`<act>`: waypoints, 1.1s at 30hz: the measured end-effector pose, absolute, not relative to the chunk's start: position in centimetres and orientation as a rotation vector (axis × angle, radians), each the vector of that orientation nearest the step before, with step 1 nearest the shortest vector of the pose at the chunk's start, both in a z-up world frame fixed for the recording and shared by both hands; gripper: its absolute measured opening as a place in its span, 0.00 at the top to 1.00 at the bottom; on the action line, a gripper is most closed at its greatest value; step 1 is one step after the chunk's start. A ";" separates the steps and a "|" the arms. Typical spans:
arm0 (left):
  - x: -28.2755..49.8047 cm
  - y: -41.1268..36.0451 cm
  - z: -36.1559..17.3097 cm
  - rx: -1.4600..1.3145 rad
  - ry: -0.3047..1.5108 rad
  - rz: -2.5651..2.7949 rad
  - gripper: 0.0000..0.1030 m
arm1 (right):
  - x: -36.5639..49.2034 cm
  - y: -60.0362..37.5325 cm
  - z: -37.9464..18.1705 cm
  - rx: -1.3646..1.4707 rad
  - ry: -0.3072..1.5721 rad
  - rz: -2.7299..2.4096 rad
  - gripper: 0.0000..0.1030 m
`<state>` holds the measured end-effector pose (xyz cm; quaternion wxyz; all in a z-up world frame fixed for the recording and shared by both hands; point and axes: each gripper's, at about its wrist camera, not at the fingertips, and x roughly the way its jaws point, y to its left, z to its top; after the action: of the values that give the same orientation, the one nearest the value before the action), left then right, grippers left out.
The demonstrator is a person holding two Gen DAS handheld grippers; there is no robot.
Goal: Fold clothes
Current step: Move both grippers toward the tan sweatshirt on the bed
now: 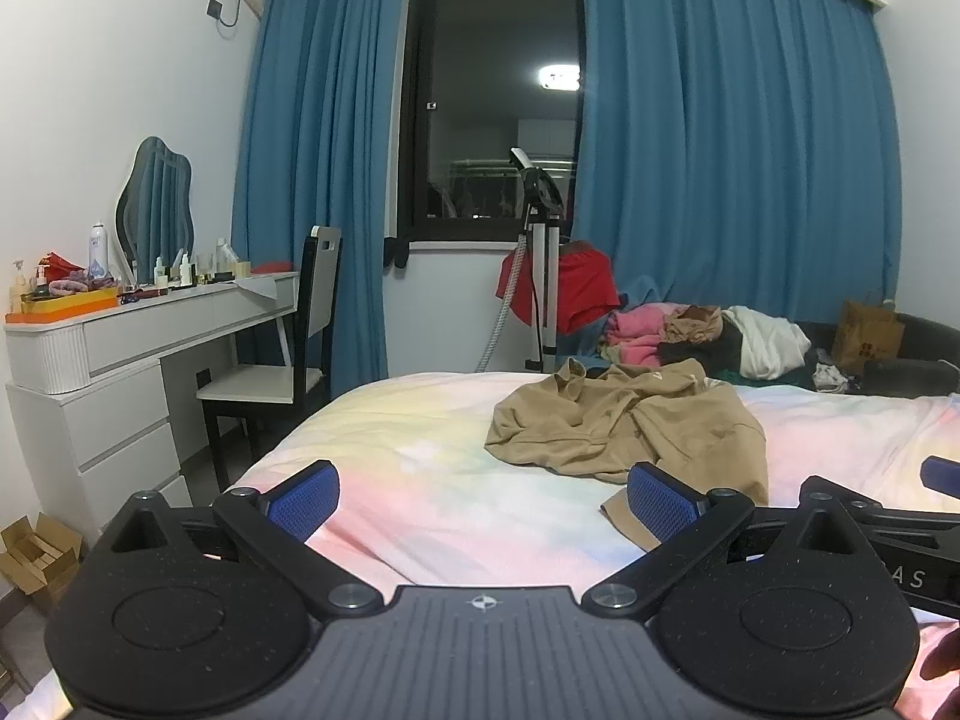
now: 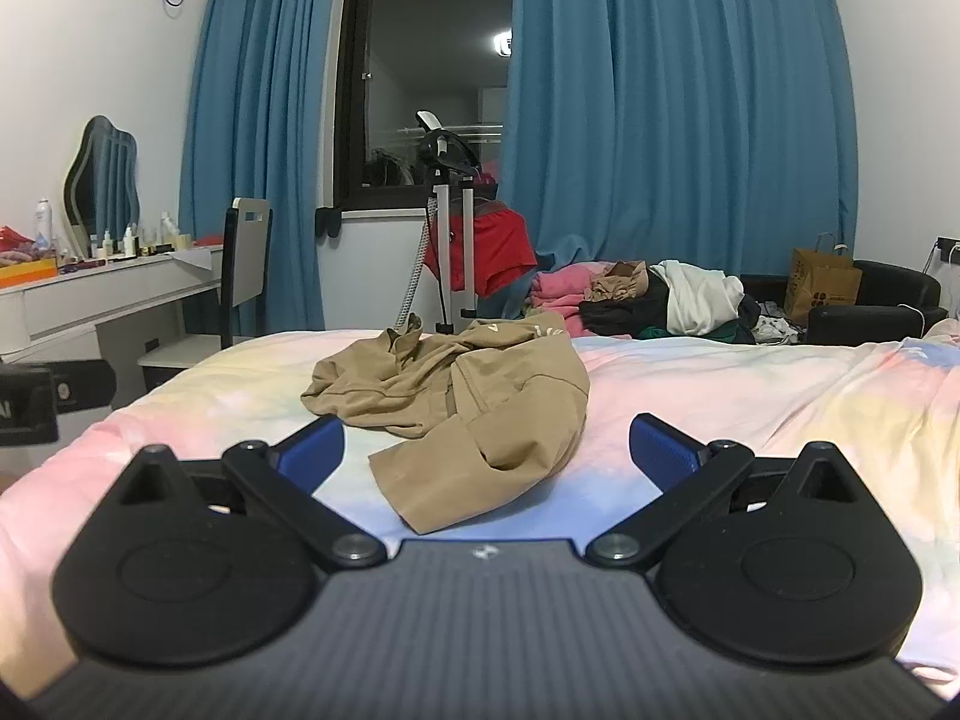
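A crumpled tan garment (image 1: pixel 630 420) lies in a heap on the pastel bedspread (image 1: pixel 432 480); it also shows in the right wrist view (image 2: pixel 462 396). My left gripper (image 1: pixel 483 501) is open and empty, above the bed, short of the garment's left side; its right blue pad (image 1: pixel 663 501) overlaps the hem in the image. My right gripper (image 2: pixel 486 456) is open and empty, with the garment's near flap between its spread blue pads (image 2: pixel 663 450) in the image. The right gripper's body shows at the right edge of the left wrist view (image 1: pixel 888 528).
A pile of mixed clothes (image 2: pixel 654 300) lies beyond the bed's far edge. A garment steamer stand (image 2: pixel 447 228) with red shorts stands by the window. A white dresser (image 1: pixel 120 360) and a chair (image 1: pixel 288 348) stand at the left. A paper bag (image 2: pixel 822 288) sits on a black sofa.
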<state>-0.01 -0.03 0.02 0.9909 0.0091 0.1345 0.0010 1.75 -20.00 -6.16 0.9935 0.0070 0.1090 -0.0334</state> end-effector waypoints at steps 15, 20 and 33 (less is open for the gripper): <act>-0.1 0.0 0.3 0.026 0.268 0.005 0.00 | 1.6 -20.4 -5.9 0.031 0.227 -0.060 0.00; 0.1 -0.1 -0.2 0.036 0.284 0.003 0.00 | 2.2 -20.3 -6.8 0.037 0.262 -0.053 0.00; 0.6 -0.1 -0.7 0.039 0.319 0.008 0.00 | 5.5 -18.9 -10.3 0.095 0.519 0.002 0.00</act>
<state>0.59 -0.12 -0.74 0.9871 0.0195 0.1588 0.0039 5.54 -18.89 -10.25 0.9654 0.0468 0.2565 0.0011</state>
